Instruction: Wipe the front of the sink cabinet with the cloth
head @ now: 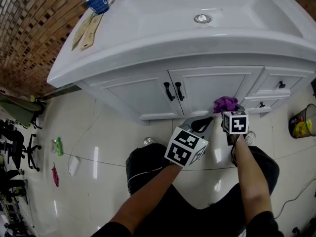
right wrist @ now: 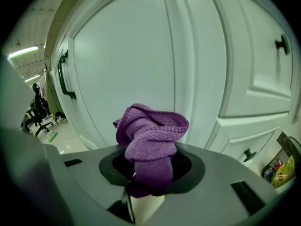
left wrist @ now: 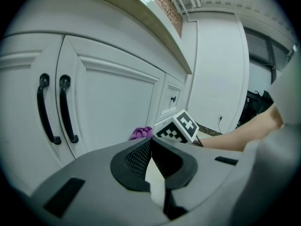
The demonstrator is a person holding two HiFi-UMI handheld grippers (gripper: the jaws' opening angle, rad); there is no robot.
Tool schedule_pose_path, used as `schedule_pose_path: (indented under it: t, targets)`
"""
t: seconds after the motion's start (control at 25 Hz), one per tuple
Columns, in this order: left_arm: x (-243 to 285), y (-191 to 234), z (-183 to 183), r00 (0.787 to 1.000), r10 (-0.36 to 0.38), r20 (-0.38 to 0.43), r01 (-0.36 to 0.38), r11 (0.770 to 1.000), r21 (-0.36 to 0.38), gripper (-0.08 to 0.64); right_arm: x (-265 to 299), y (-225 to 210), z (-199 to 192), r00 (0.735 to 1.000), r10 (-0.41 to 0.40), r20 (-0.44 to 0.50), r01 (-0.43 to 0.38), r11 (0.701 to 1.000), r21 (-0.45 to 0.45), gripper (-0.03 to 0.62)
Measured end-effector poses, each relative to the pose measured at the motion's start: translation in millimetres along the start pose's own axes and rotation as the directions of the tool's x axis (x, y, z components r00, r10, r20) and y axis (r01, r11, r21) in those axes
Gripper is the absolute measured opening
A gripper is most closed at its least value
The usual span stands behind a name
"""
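Observation:
A bunched purple cloth (right wrist: pixel 150 142) is clamped in my right gripper (right wrist: pixel 149 173). In the head view the cloth (head: pixel 225 103) sits low against the white sink cabinet's front (head: pixel 207 90), near the right door's lower right corner. My right gripper (head: pixel 231 113) points at the cabinet. My left gripper (head: pixel 203 123) hangs just left of it, a little back from the doors, with jaws shut and nothing between them (left wrist: pixel 149 159). The left gripper view shows two black door handles (left wrist: pixel 54 108) and the cloth (left wrist: pixel 141 133) beside the right gripper's marker cube (left wrist: pixel 181 126).
A white basin top (head: pixel 173 38) overhangs the cabinet, with a blue mug (head: pixel 98 1) at its back left corner. Small drawers with black knobs (head: pixel 280 85) lie right of the doors. A waste bin (head: pixel 302 122) stands at the far right. My knees sit over a glossy tiled floor (head: pixel 98 147).

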State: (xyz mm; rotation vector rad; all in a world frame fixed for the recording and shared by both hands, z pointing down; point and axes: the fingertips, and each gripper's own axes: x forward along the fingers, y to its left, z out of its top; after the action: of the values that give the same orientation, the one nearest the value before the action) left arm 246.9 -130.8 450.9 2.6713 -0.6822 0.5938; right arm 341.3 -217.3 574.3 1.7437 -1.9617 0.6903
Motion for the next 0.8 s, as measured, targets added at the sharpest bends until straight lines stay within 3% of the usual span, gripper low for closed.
schedule_pose_path:
  t: [0.6, 0.8]
  targets:
    - [-53, -31, 32, 0.996, 0.017, 0.084, -0.018, 1.0, 0.003, 0.005, -109, 11, 144, 0.974, -0.041, 0.223, 0.067, 0.991, -0.112, 0.143]
    - [-70, -39, 39, 0.994, 0.024, 0.111, -0.025, 1.0, 0.005, 0.005, -134, 18, 170, 0.966, -0.042, 0.256, 0.084, 0.985, -0.154, 0.143]
